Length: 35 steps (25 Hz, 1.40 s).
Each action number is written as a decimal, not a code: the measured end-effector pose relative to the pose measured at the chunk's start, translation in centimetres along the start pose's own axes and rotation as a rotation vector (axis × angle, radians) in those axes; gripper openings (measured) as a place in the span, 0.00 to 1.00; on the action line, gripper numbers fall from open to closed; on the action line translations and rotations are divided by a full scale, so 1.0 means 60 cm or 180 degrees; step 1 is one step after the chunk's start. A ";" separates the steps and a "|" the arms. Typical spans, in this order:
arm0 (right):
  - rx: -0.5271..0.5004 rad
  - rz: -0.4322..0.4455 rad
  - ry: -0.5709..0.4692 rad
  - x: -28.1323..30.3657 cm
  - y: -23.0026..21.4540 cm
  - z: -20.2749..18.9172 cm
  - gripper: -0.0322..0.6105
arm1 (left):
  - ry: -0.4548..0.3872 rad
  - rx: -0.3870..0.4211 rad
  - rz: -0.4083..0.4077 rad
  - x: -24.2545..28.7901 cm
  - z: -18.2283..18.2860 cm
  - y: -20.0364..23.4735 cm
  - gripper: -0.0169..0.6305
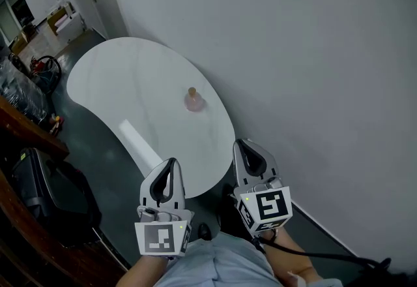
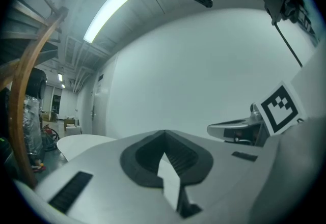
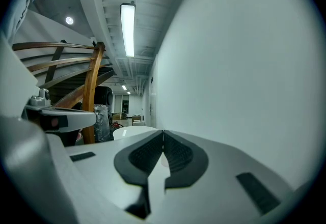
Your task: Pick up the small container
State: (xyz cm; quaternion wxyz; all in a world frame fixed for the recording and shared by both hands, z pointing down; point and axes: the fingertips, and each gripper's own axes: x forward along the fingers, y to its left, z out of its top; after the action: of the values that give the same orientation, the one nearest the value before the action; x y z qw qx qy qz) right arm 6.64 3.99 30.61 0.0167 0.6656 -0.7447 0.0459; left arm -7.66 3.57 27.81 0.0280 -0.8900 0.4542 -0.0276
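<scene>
Head view: left gripper (image 1: pixel 172 163), right gripper (image 1: pixel 243 145) upright, apparently closed.

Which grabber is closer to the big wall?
The right gripper: the wall runs along its side, while the left gripper sits farther off, near the table.

The right claw (image 3: pixel 163 135), jaws together and empty, faces the white table (image 3: pixel 130 131).
</scene>
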 end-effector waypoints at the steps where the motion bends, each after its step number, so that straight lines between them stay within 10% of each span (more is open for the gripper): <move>1: 0.0000 0.0032 -0.0001 0.010 -0.005 -0.001 0.05 | 0.0013 0.0009 0.0025 0.010 -0.001 0.001 0.02; 19: 0.0060 0.0812 -0.0017 0.202 -0.105 0.028 0.05 | 0.0154 0.0199 0.0642 0.201 0.033 0.000 0.02; 35: 0.0016 0.1299 -0.0130 0.290 -0.081 0.043 0.05 | 0.0234 0.0065 0.1354 0.196 0.032 0.055 0.02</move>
State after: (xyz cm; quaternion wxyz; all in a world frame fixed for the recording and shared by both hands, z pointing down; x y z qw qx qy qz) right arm 9.57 -13.97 29.77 -0.0097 0.5017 -0.8642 0.0368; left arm -3.27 -7.84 25.95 0.0257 -0.7722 0.6322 -0.0581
